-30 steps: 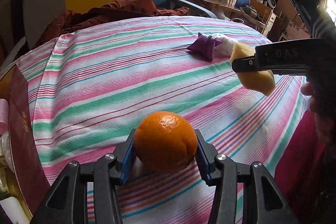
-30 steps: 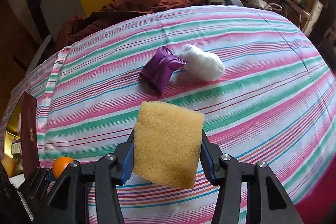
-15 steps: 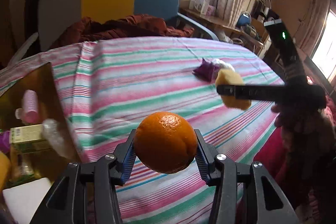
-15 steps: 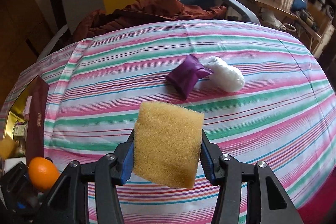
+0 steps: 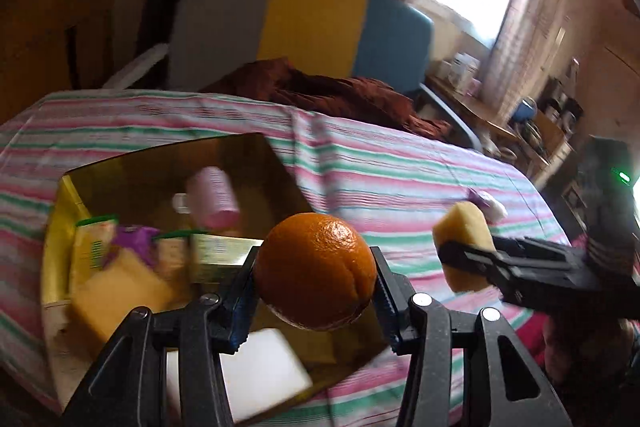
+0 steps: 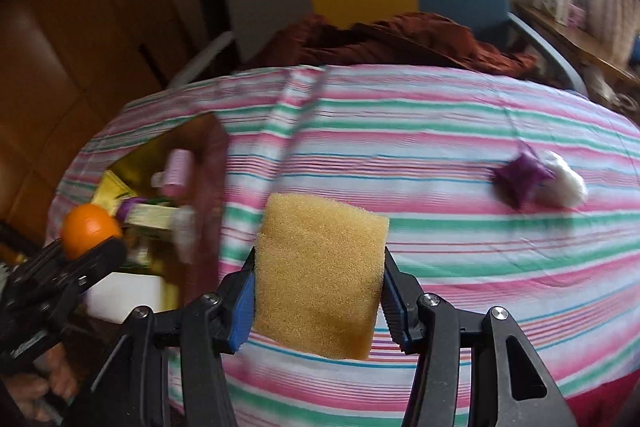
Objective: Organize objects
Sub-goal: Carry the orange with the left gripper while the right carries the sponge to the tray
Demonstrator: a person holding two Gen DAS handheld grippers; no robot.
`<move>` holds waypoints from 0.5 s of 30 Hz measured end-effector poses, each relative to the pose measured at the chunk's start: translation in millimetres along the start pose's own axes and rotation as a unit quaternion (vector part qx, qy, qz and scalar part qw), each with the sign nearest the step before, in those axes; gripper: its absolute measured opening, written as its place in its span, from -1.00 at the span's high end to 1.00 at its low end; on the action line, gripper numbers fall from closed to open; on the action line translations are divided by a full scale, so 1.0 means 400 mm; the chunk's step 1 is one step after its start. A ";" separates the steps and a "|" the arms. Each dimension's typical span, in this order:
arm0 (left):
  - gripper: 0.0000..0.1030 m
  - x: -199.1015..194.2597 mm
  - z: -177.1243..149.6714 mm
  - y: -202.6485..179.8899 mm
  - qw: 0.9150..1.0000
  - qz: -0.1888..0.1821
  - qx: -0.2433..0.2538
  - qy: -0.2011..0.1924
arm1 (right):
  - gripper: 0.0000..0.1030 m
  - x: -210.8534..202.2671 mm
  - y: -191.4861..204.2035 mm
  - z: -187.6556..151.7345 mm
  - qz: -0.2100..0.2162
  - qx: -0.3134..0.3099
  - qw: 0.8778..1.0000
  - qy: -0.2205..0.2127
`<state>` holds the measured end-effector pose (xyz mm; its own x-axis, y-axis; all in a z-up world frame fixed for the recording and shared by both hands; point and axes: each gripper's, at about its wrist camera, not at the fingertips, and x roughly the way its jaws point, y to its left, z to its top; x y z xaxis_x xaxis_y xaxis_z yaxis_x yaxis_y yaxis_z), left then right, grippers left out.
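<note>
A round orange fruit (image 5: 315, 271) is clamped between the jaws of the left hand-held gripper (image 5: 316, 277), held in the air over the near end of an open gold-lined cardboard box (image 5: 256, 155). The box rests on a surface covered in pink, green and white striped cloth (image 6: 420, 131). Blurred packets, a yellow sponge and a white block are seen inside the box. To the right of the box, a rectangular yellow foam sponge (image 6: 320, 279) is gripped by the right hand-held gripper (image 6: 320, 291). Farther right of the box, a purple pouch (image 6: 520, 179) touches a white wad (image 6: 566, 183).
</note>
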<state>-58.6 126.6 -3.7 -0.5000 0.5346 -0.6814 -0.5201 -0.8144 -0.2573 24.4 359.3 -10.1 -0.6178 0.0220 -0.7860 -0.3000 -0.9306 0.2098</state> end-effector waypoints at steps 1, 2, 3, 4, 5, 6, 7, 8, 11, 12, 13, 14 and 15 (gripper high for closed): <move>0.02 -0.005 0.006 0.023 1.000 0.006 -0.006 -0.003 | -0.05 0.001 0.036 0.002 0.011 -0.012 1.000 -0.002; 0.02 -0.009 0.011 0.040 1.000 0.012 -0.011 -0.006 | -0.05 0.002 0.063 0.002 0.019 -0.020 1.000 -0.004; 0.02 -0.012 0.021 0.065 1.000 0.019 -0.018 -0.007 | -0.05 0.006 0.104 0.003 0.034 -0.032 0.999 -0.003; 0.02 -0.013 0.028 0.086 0.999 0.022 -0.027 -0.007 | -0.05 0.010 0.131 0.002 0.045 -0.040 0.998 -0.002; 0.02 -0.015 0.035 0.106 0.999 0.025 -0.035 -0.008 | -0.05 0.016 0.165 0.000 0.055 -0.052 0.997 0.000; 0.02 -0.015 0.046 0.126 0.999 0.029 -0.039 -0.009 | -0.05 0.025 0.200 -0.003 0.062 -0.065 0.996 0.002; 0.02 -0.014 0.057 0.142 0.999 0.033 -0.042 -0.010 | -0.05 0.032 0.226 -0.007 0.066 -0.075 0.995 0.005; 0.02 -0.011 0.070 0.160 0.998 0.038 -0.043 -0.012 | -0.05 0.041 0.252 -0.013 0.069 -0.084 0.994 0.008; 0.01 0.004 0.101 0.203 0.998 0.046 -0.048 -0.005 | -0.07 0.070 0.301 -0.026 0.075 -0.102 0.992 0.021; 0.01 0.011 0.111 0.211 0.998 0.052 -0.047 -0.005 | -0.09 0.078 0.313 -0.030 0.072 -0.109 0.991 0.024; 0.01 0.020 0.119 0.217 0.997 0.057 -0.045 -0.005 | -0.11 0.086 0.326 -0.034 0.066 -0.116 0.991 0.026; 0.01 0.031 0.127 0.224 0.997 0.061 -0.045 -0.002 | -0.13 0.092 0.334 -0.038 0.064 -0.121 0.990 0.029; 0.01 0.043 0.134 0.232 0.997 0.062 -0.050 0.003 | -0.13 0.099 0.342 -0.041 0.061 -0.125 0.990 0.031</move>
<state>-152.5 72.3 -2.7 -0.5520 0.4277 -0.7158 -0.3832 -0.8925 -0.2378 -29.2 227.0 -21.9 -0.5898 -0.1107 -0.7999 -0.0329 -0.9864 0.1608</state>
